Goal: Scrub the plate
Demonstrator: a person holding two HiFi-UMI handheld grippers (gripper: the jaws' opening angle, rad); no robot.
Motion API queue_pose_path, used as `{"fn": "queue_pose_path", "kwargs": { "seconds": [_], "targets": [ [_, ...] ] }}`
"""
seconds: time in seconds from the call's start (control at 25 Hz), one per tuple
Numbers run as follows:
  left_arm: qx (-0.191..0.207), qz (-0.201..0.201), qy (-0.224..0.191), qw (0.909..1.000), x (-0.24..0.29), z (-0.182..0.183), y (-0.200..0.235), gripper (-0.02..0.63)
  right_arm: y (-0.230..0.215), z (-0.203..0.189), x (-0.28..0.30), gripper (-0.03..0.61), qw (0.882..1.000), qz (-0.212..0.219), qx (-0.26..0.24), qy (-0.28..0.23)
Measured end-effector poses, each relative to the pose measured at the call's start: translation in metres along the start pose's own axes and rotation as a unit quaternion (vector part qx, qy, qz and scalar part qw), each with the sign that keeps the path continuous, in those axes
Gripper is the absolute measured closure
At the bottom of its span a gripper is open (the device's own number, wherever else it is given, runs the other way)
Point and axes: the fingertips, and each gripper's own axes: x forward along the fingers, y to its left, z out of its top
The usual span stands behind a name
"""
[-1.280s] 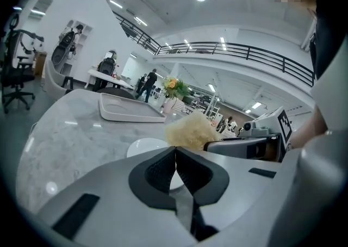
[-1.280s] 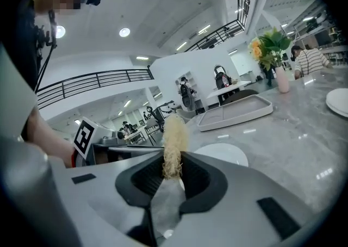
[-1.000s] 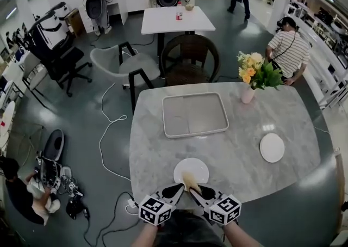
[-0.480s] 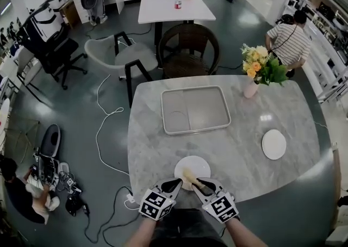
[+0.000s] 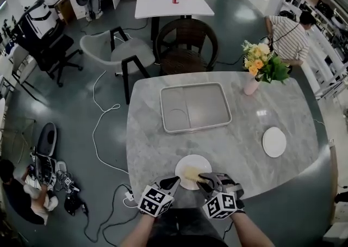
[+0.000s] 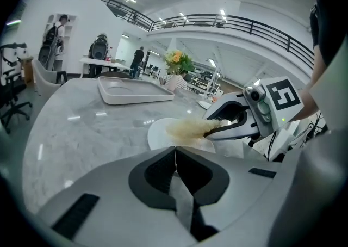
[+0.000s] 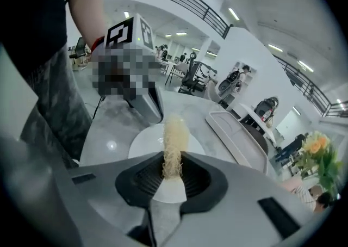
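Observation:
A white plate [image 5: 197,163] lies near the marble table's front edge. My left gripper [image 5: 174,181] meets the plate's near-left rim, and in the left gripper view its jaws [image 6: 175,150] are closed on the rim of the plate [image 6: 157,134]. My right gripper [image 5: 205,177] comes in from the near right, shut on a pale yellow fibrous scrubber [image 5: 191,173] that rests on the plate. In the right gripper view the scrubber [image 7: 175,141] sticks out of the right gripper [image 7: 173,172] over the plate [image 7: 145,143]. The left gripper view shows the right gripper [image 6: 216,129] pressing the scrubber [image 6: 187,128] down.
A grey rectangular tray [image 5: 194,107] sits mid-table. A pink vase of flowers [image 5: 251,85] stands at the back right, and a second small plate [image 5: 274,142] lies at the right. A dark chair [image 5: 185,44] stands behind the table. The table's front edge [image 5: 163,191] is just under the grippers.
The scrubber has swept across the plate and now lies more sideways. My right gripper has swung round to the right. The left gripper stays at the plate's rim.

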Motion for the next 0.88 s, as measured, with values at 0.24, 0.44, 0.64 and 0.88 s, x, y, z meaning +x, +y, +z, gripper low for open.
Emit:
{"fn": "queue_pose_path", "kwargs": {
  "seconds": [0.24, 0.44, 0.64, 0.88],
  "targets": [
    [0.018, -0.007, 0.017, 0.9997, 0.002, -0.005, 0.001, 0.603, 0.005, -0.007, 0.003, 0.497, 0.998, 0.004, -0.061, 0.035],
    [0.078, -0.006, 0.059, 0.9951, 0.006, -0.016, -0.003, 0.603, 0.019, -0.010, 0.006, 0.497, 0.996, 0.019, -0.078, 0.048],
    [0.101, -0.013, 0.067, 0.9925, 0.007, -0.016, -0.005, 0.603, 0.024, -0.006, 0.010, 0.497, 0.998, 0.027, -0.044, 0.040],
    [0.100, -0.028, 0.066, 0.9924, 0.007, -0.018, -0.007, 0.603, 0.014, 0.005, 0.022, 0.497, 0.998, 0.018, -0.056, 0.029]
  ]
}}
